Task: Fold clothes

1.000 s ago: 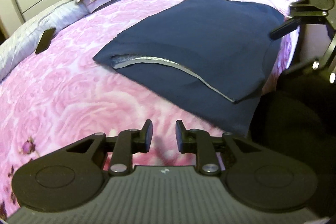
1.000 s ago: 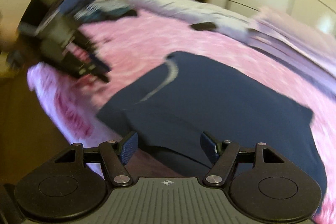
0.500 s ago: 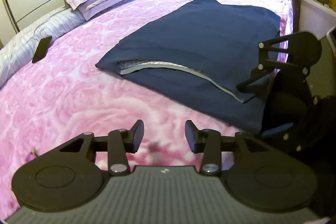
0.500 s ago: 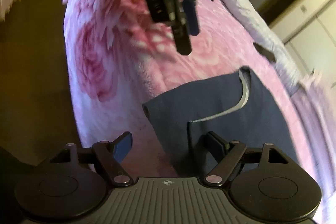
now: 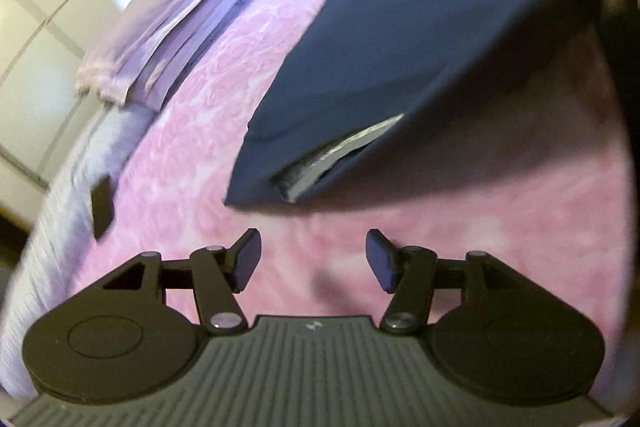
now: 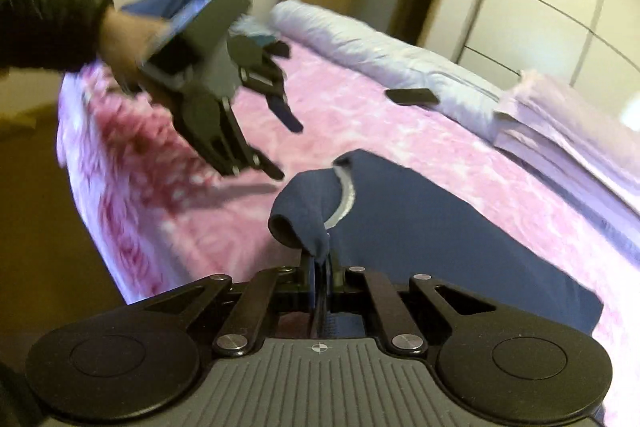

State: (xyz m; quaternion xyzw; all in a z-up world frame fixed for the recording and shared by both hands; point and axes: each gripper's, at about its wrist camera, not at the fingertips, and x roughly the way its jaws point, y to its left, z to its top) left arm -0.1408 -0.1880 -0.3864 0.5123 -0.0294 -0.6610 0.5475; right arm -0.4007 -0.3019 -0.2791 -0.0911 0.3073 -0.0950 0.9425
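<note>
A navy garment (image 5: 400,39) with a grey inner band (image 5: 344,155) lies folded on the pink rose bedspread (image 5: 460,235). My left gripper (image 5: 312,259) hovers open over the bedspread just short of the garment's near corner, nothing between its fingers. In the right wrist view my right gripper (image 6: 319,281) is shut on the navy garment's (image 6: 440,235) near edge, which bunches up from the jaws. The left gripper (image 6: 286,147) shows there too, held by a hand (image 6: 120,43), open above the bedspread (image 6: 192,195) beyond the garment's corner.
Lilac pillows (image 5: 160,27) lie at the head of the bed, and a dark phone-like object (image 5: 102,207) rests on the pale striped sheet (image 5: 60,227). White wardrobe doors (image 6: 560,3) stand behind the bed. The bed edge drops to a brown floor (image 6: 48,227).
My right gripper has shut on the garment's near edge and lifted it. The left gripper has opened wider and swung toward the garment's corner.
</note>
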